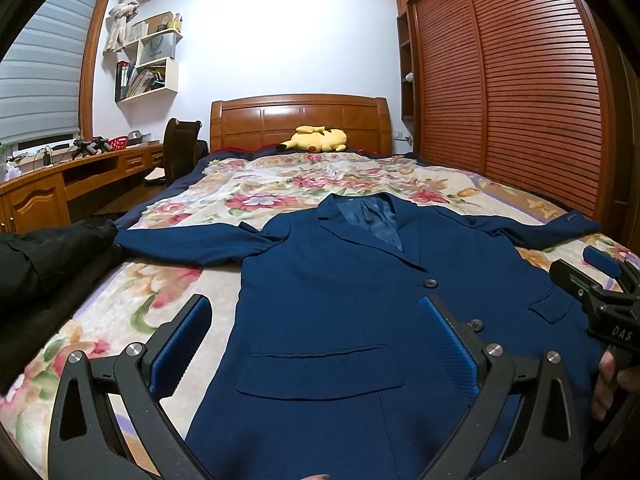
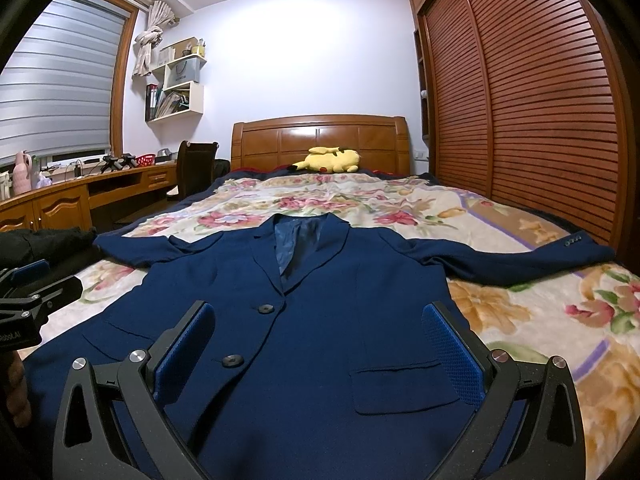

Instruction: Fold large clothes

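Blazer (image 1: 332,320) flat beneath both wide-spread, empty tongs: left (image 1: 316,344), right (image 2: 320,344).

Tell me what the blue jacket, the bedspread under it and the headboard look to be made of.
Blue jacket: a woven suiting cloth, matte, with a fine grainy weave; the lining at the collar is shinier, likely satin-like. Bedspread: soft plush or fleece by its fuzzy floral print, though the fibre is unclear. Headboard: wood or wood veneer, orange-brown with a glossy varnish and raised panels.
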Demonstrator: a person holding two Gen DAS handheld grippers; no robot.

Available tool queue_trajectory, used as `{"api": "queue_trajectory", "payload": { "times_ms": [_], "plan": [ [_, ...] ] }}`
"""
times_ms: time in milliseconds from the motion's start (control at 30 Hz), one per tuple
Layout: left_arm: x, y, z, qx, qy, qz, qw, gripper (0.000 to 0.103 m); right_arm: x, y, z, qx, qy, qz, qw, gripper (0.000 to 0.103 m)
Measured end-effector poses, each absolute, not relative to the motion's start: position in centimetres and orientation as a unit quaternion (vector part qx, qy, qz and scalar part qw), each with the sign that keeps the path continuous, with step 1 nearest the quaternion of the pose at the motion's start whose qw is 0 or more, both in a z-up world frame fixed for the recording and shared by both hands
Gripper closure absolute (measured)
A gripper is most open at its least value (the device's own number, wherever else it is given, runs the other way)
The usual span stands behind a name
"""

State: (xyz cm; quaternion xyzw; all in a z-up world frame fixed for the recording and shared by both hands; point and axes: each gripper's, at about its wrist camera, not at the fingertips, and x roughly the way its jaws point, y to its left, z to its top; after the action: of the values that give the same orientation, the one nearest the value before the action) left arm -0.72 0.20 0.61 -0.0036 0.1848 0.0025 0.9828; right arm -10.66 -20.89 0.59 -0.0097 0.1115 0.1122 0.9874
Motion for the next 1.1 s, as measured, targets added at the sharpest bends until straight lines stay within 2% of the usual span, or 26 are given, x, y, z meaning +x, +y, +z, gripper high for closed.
{"api": "queue_trajectory", "payload": {
  "times_ms": [1100],
  "plan": [
    [-0.9,0.2,0.84,-0.003,0.182,0.004,0.983,0.0,-10.69,-20.85,0.5,-0.011,0.11,0.115,0.987,0.0]
  ]
}}
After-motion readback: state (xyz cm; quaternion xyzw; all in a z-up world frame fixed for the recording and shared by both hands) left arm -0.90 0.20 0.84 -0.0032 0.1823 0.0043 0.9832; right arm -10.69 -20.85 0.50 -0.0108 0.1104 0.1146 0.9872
